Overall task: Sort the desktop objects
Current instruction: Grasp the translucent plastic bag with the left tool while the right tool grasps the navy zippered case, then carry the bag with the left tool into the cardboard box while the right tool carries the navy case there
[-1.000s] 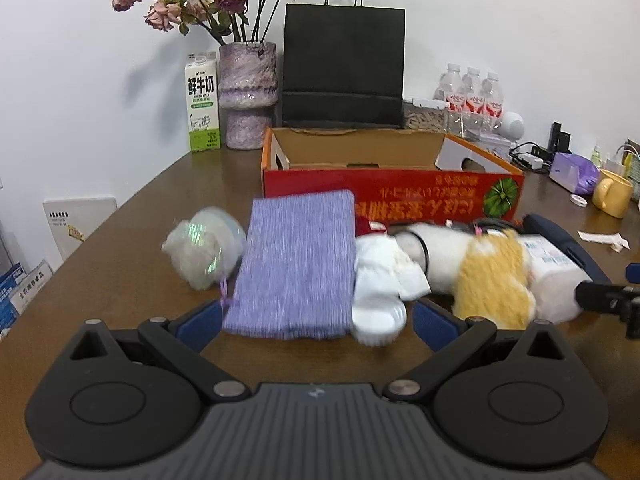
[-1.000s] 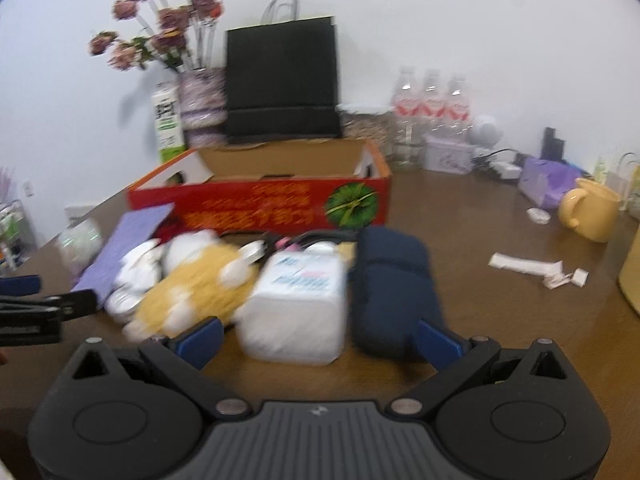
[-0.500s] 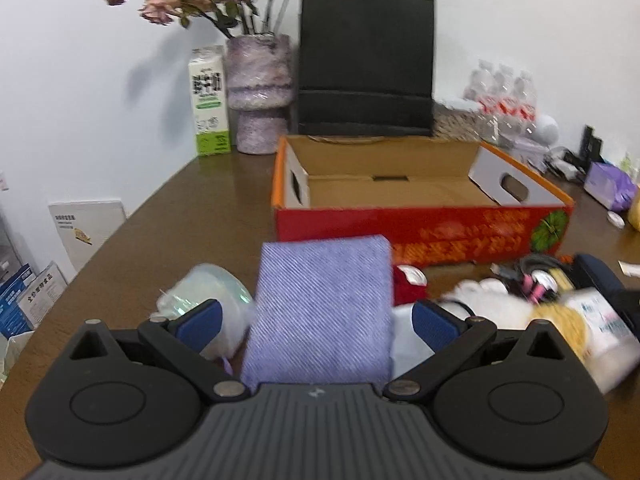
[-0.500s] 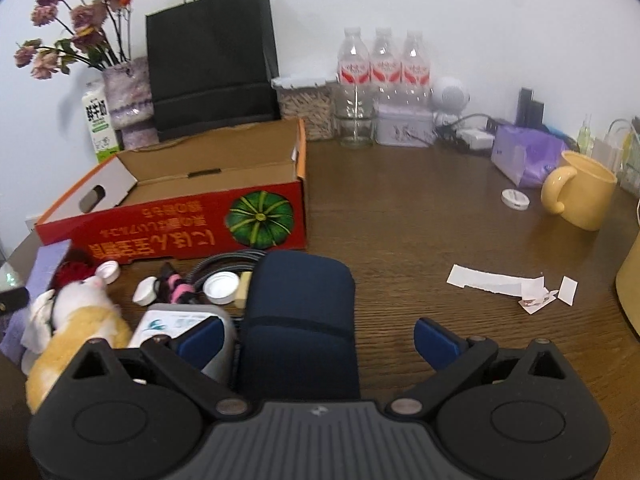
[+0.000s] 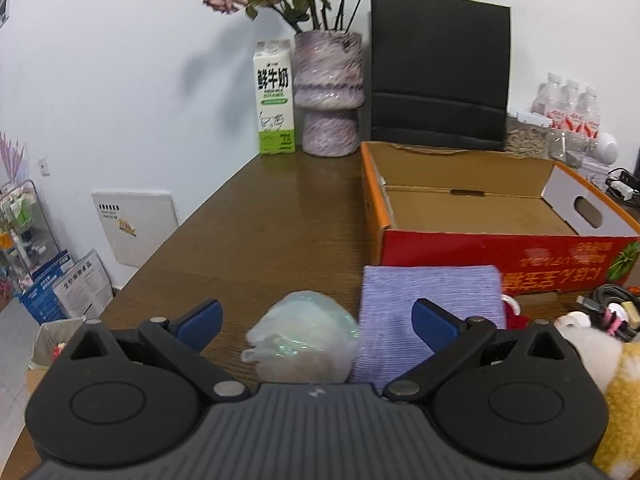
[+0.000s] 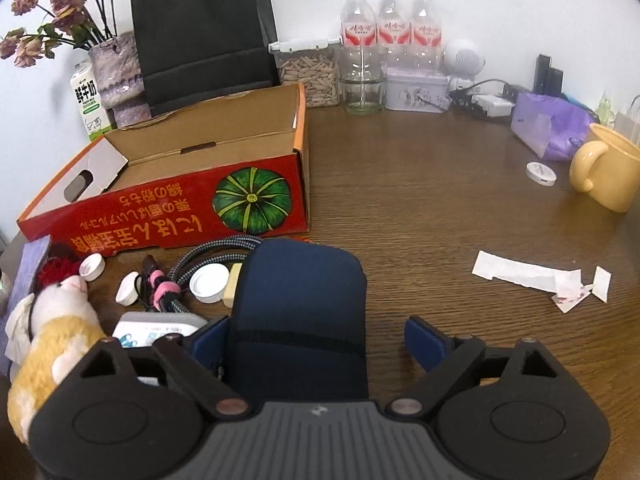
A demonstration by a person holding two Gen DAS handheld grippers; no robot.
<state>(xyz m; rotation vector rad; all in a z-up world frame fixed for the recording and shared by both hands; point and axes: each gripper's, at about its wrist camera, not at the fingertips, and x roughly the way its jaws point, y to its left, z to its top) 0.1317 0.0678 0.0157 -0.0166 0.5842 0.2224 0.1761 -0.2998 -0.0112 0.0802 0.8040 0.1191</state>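
Note:
In the left wrist view my left gripper [image 5: 316,320] stands open around a clear, shimmering plastic bundle [image 5: 304,336]; neither pad touches it. A folded purple cloth [image 5: 432,296] lies just right of it, partly under the right finger. Behind stands the open red cardboard box [image 5: 460,250]. In the right wrist view my right gripper [image 6: 318,342] straddles a navy pouch [image 6: 300,304], and its jaws are closing. The left pad is at the pouch's side; the right pad stands apart. A plush toy [image 6: 60,332], a tissue pack [image 6: 156,326], a braided cable [image 6: 212,252] and bottle caps [image 6: 208,282] lie left of the pouch.
A black paper bag [image 6: 204,28], a vase of dried flowers [image 5: 328,92] and a milk carton [image 5: 274,96] stand behind the box [image 6: 180,216]. Water bottles [image 6: 390,32], a tin [image 6: 416,88], a purple bag [image 6: 548,124], a yellow mug [image 6: 608,168] and paper scraps [image 6: 536,278] sit to the right.
My left gripper has swung left from the purple cloth to the shimmering bundle. My right gripper has shifted right and closer over the navy pouch, and its jaws have narrowed.

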